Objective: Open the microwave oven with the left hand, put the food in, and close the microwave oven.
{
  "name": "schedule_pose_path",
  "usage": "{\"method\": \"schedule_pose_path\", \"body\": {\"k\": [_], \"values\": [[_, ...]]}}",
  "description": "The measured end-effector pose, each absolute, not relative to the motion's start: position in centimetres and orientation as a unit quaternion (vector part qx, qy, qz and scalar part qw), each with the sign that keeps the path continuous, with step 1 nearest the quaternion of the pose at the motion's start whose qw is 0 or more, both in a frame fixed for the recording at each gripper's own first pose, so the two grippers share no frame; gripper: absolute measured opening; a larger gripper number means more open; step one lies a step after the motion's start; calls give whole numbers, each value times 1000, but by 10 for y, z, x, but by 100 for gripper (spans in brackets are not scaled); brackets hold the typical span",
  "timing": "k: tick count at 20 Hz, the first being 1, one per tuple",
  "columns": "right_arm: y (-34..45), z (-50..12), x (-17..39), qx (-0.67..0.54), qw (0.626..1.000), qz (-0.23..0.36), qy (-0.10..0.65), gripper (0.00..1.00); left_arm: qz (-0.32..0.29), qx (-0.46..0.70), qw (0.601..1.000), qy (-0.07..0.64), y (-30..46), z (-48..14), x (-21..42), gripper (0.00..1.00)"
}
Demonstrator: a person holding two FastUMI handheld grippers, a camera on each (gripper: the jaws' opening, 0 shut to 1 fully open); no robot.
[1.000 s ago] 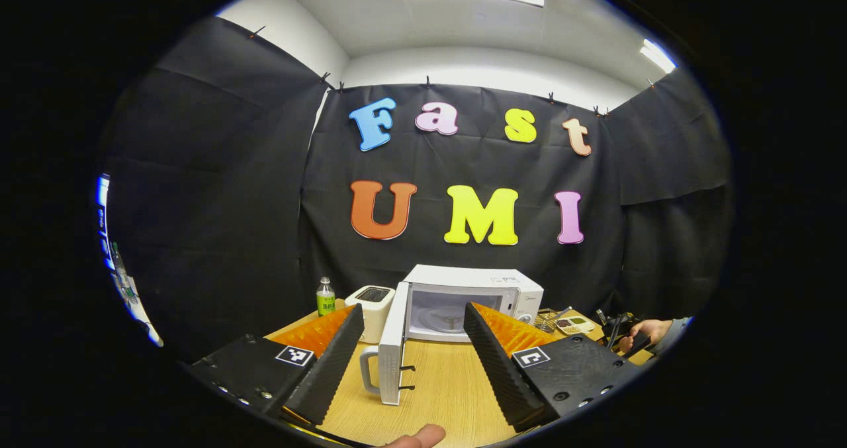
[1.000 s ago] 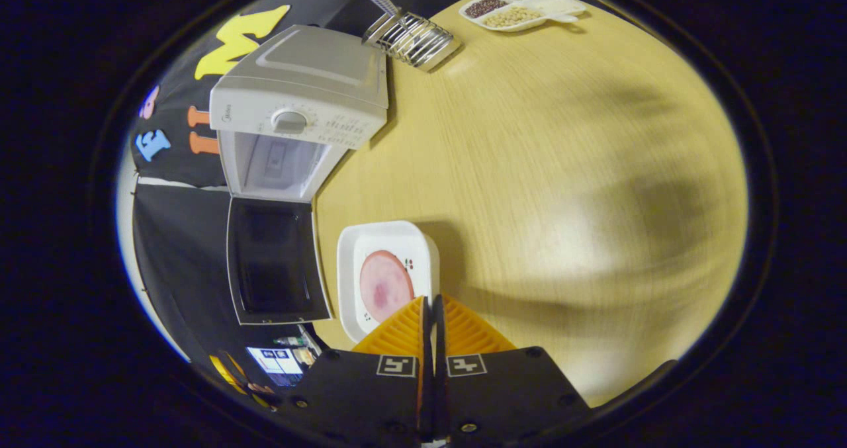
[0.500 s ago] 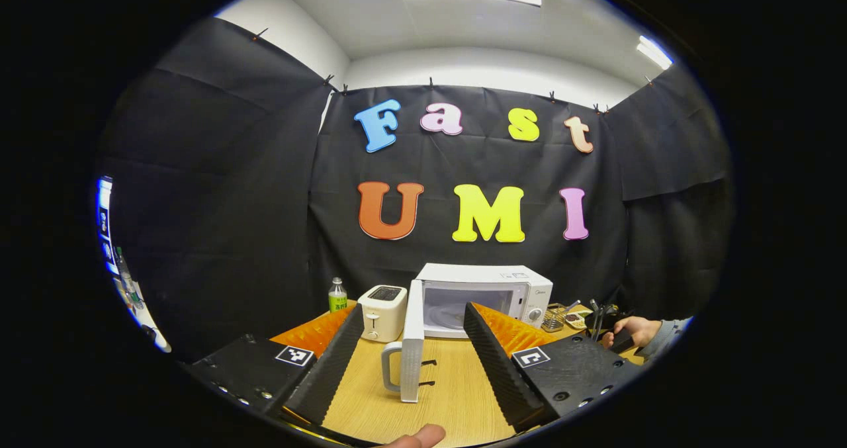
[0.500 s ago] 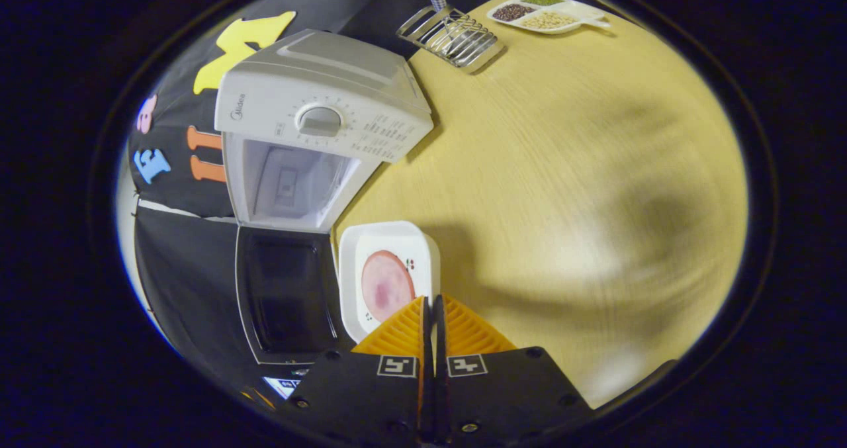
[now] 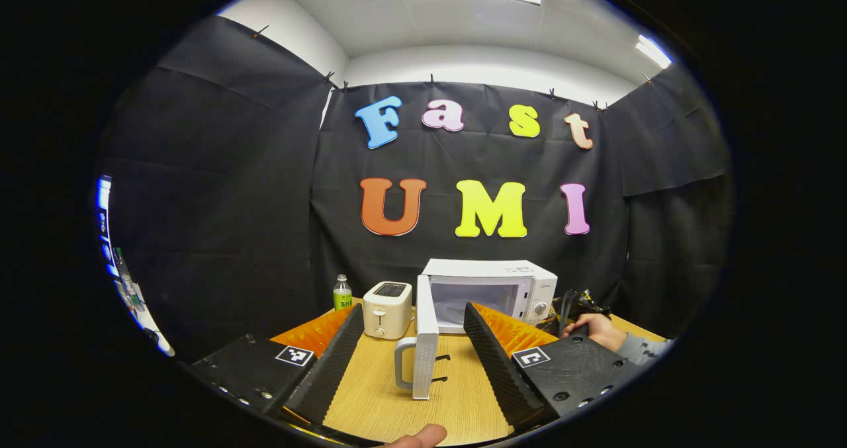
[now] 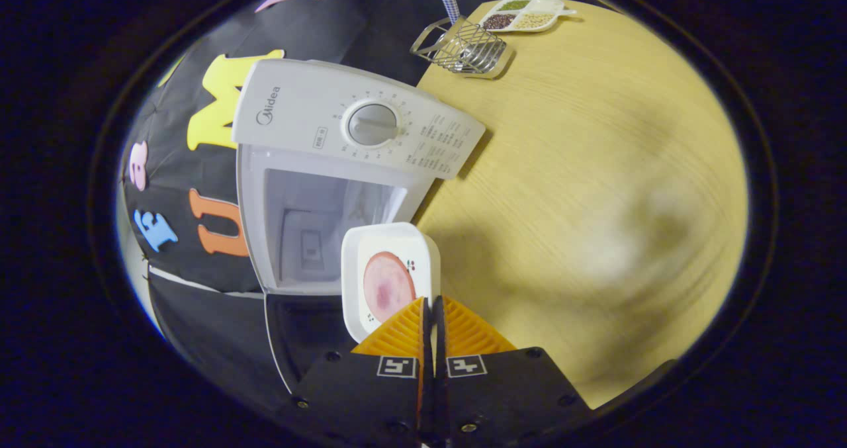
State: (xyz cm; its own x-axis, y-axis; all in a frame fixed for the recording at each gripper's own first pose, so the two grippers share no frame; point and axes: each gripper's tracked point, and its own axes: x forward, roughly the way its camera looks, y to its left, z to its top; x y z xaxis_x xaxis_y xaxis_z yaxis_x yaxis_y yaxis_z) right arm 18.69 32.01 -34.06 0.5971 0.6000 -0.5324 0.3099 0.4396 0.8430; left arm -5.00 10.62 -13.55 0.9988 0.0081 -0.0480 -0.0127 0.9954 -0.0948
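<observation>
**Plate held in front of the open microwave**

Your right gripper (image 6: 430, 309) has its fingers pressed together on the near rim of a white square plate (image 6: 390, 243), pinching it. A round pink slice of food (image 6: 387, 286) lies on the plate. In the right gripper view the plate sits in front of the microwave (image 6: 351, 130), its far edge overlapping the mouth of the open cavity; you cannot tell from this angle whether it has crossed the threshold. The microwave door (image 6: 298, 329) is swung fully out, its dark window showing beside the plate. Past the microwave, on the wooden table (image 6: 595, 170), stand a wire rack (image 6: 463, 47) and, just beyond it, a divided tray of beans (image 6: 523, 14).

Your left gripper (image 5: 413, 332) is spread wide and holds nothing. It hovers over the near part of the table (image 5: 456, 395), well back from the microwave (image 5: 490, 289). Between its fingers you see the open door (image 5: 423, 349) edge-on, handle facing left. A toaster (image 5: 387, 309) stands just left of the microwave, with a green-labelled bottle (image 5: 341, 292) beside it. At the right, a hand (image 5: 599, 329) grips the other tool near the microwave's front corner.
</observation>
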Motion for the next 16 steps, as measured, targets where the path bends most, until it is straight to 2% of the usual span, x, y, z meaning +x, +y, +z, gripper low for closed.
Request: {"method": "schedule_pose_path", "body": {"k": [1, 3, 4, 5, 7, 12, 16], "values": [[334, -334, 192, 534, 725, 95, 424, 4, -1, -55, 998, 23, 105, -135, -49, 93], [358, -325, 204, 555, 725, 82, 400, 4, -21, -68, 997, 28, 97, -136, -50, 93], [367, -322, 211, 564, 726, 72, 386, 0, -25, -70, 997, 28, 97, -137, -48, 93], [375, -319, 221, 572, 730, 61, 369, 4, -27, -68, 997, 28, 98, -138, -48, 93], [387, -315, 241, 582, 740, 35, 335, 4, -29, -67, 997, 31, 97, -140, -46, 93], [409, -313, 287, 597, 755, 0, 272, 4, -5, -76, 996, 38, 119, -154, -34, 93], [417, -333, 318, 575, 777, -19, 257, 4, -4, -92, 995, 45, 126, -164, -29, 93]]}}
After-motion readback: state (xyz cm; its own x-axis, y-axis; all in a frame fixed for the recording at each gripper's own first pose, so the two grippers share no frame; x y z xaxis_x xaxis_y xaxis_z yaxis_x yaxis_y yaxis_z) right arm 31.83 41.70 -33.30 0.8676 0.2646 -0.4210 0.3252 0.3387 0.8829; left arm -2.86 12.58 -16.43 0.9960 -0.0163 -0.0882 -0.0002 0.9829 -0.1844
